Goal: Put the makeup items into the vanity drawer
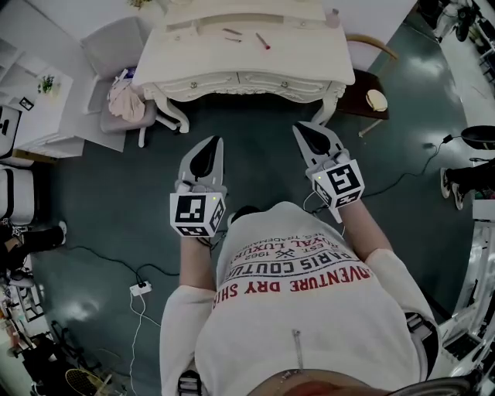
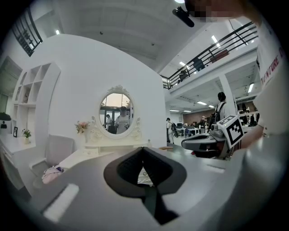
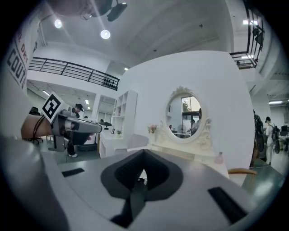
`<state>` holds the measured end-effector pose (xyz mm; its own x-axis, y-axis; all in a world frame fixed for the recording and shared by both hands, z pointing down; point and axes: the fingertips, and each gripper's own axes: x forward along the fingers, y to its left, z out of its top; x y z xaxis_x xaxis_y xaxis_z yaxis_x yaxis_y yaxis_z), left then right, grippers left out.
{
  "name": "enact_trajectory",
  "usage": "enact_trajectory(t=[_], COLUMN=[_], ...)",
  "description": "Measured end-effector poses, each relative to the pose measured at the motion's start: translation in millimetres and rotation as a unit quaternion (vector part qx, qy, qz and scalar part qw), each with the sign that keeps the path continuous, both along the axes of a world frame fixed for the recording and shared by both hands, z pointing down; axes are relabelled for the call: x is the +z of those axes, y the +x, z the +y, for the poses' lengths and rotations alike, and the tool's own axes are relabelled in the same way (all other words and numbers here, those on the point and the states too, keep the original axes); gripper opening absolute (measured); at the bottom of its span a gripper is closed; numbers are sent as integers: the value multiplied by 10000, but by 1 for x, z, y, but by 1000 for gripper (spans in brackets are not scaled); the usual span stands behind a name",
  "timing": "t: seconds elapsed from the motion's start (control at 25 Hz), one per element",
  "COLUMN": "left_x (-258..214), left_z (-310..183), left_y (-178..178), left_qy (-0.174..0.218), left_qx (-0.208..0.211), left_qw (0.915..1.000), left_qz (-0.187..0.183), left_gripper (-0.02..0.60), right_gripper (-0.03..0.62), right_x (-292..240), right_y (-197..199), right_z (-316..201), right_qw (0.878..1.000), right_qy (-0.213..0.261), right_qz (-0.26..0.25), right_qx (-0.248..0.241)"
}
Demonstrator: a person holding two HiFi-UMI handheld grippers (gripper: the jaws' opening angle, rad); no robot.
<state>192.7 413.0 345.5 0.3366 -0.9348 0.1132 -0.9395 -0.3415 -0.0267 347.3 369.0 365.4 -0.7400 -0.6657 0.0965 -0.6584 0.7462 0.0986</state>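
The cream vanity (image 1: 309, 71) stands ahead of me, and its two front drawers (image 1: 207, 82) are closed. On its top lie a red pencil-like item (image 1: 263, 41), a dark slim item (image 1: 232, 32) and a small pink bottle (image 1: 332, 17). My left gripper (image 1: 212, 144) and right gripper (image 1: 303, 130) hover over the floor short of the vanity. Both are shut with nothing between the jaws. The left gripper (image 2: 142, 151) looks toward the oval mirror (image 2: 116, 113). In the right gripper view, the right gripper (image 3: 143, 154) faces the mirror (image 3: 185, 113) and the bottle (image 3: 219, 158).
A grey chair (image 1: 116, 42) with a pink cloth (image 1: 124, 100) stands at the vanity's left. A wooden chair (image 1: 363, 87) is at its right. A white shelf unit (image 1: 39, 100) is far left. Cables and a power strip (image 1: 140, 289) lie on the dark floor.
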Motion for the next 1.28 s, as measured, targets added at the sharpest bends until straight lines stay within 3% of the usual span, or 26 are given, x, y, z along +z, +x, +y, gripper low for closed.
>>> enact_trajectory(t=[0.28, 0.32, 0.36, 0.4, 0.88, 1.28], left_x=[3, 4, 5, 6, 16, 26], left_z=[-6, -8, -9, -11, -44, -132], left_y=[-1, -1, -1, -2, -20, -80], left_qy=[-53, -67, -84, -101, -414, -499], left_qx=[-6, -7, -8, -9, -55, 106], left_qw=[10000, 10000, 10000, 9999, 9991, 9987], left_qz=[-16, -16, -16, -19, -59, 80], left_gripper=[11, 11, 11, 11, 11, 11], right_gripper=[14, 69, 167, 206, 206, 206], right_x=[2, 4, 6, 8, 28, 37], right_y=[2, 1, 0, -1, -14, -70], right_z=[-9, -11, -13, -15, -60, -135], right_qw=[9999, 9999, 9999, 9999, 9985, 9968], right_qy=[74, 48, -1, -51, -524, -660], right_qz=[-11, 17, 23, 12, 142, 436], right_qx=[149, 142, 116, 94, 73, 143])
